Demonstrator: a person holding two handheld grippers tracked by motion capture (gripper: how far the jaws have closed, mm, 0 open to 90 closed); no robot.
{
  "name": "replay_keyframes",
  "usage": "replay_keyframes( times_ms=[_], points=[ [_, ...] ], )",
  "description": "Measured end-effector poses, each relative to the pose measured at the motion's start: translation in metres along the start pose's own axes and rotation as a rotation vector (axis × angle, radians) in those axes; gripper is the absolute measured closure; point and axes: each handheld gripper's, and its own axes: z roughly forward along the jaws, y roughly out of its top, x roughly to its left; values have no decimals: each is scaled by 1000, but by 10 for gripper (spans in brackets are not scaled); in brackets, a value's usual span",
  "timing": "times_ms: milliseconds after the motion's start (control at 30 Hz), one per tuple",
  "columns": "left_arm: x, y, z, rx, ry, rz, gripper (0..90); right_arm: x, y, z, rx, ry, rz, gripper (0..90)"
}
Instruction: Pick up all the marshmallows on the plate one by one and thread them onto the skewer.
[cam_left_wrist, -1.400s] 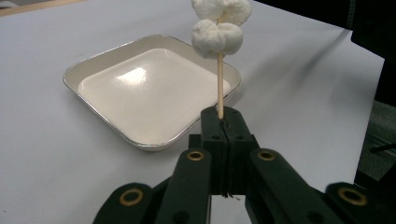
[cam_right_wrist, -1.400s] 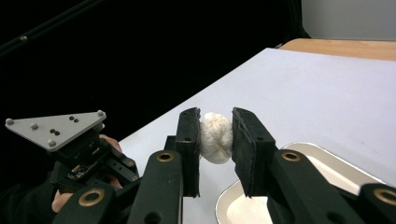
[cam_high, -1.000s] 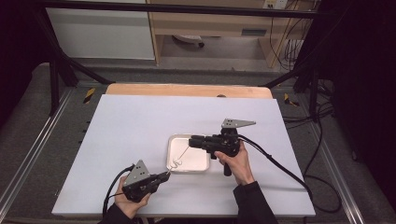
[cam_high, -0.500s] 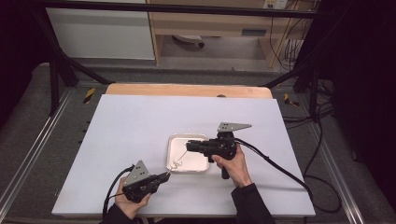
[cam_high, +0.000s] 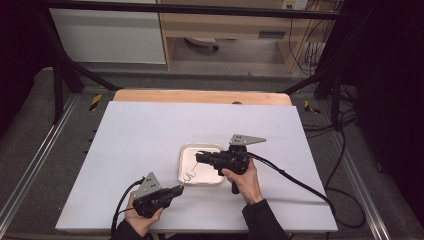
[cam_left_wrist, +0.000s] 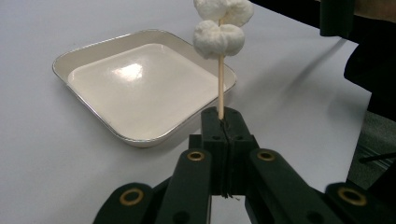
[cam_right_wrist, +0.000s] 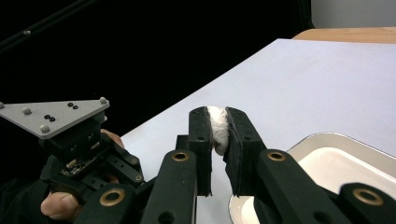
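1. The left gripper has its jaws shut tight on the bottom end of a thin wooden stick.
2. In the left gripper view the stick stands straight out from the jaws, with its long side going up the picture, away from the gripper.
3. Two marshmallows are stuck on the stick, one right after the other. They are white, puffy and a bit squashed.
4. In the high view the stick and its marshmallows are a small white shape at the near left corner of the tray, and the stick leans from the left gripper toward the tray.
5. The tray is white, square and shallow, with round corners and a shiny rim. It sits on the white desk.
6. The right gripper is over the tray. It points left across it.
7. The right gripper view shows a white marshmallow pinched between the right gripper's jaws, which are a little way apart around it. In the high view it is too small to make out.
8. The right gripper view also shows the left gripper lower down, with a hand around it and its grey three-cornered plate on top.
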Motion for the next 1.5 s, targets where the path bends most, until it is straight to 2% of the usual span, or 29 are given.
replay_keyframes(
  times_ms=[167, 300, 433, 600, 867, 1500],
  points=[
    [1, 0, 0, -7, 12, -6, 889, 2, -1, 0, -7, 7, -1, 820],
    [1, 1, 0, -23, -4, -17, 889, 2, -1, -1, -10, 3, -8, 815],
    [3, 2, -1, -32, 20, -31, 889, 2, 2, -3, -26, -6, -4, 807],
    [2, 0, 0, -34, 50, -41, 889, 4, -4, 2, -60, -6, 3, 812],
    [-1, 2, -1, -52, 52, -22, 889, 7, -6, 2, -63, 3, -9, 824],
    [-4, 3, -1, -61, 57, -14, 890, 8, -10, 4, -79, 18, -9, 829]
  ],
)
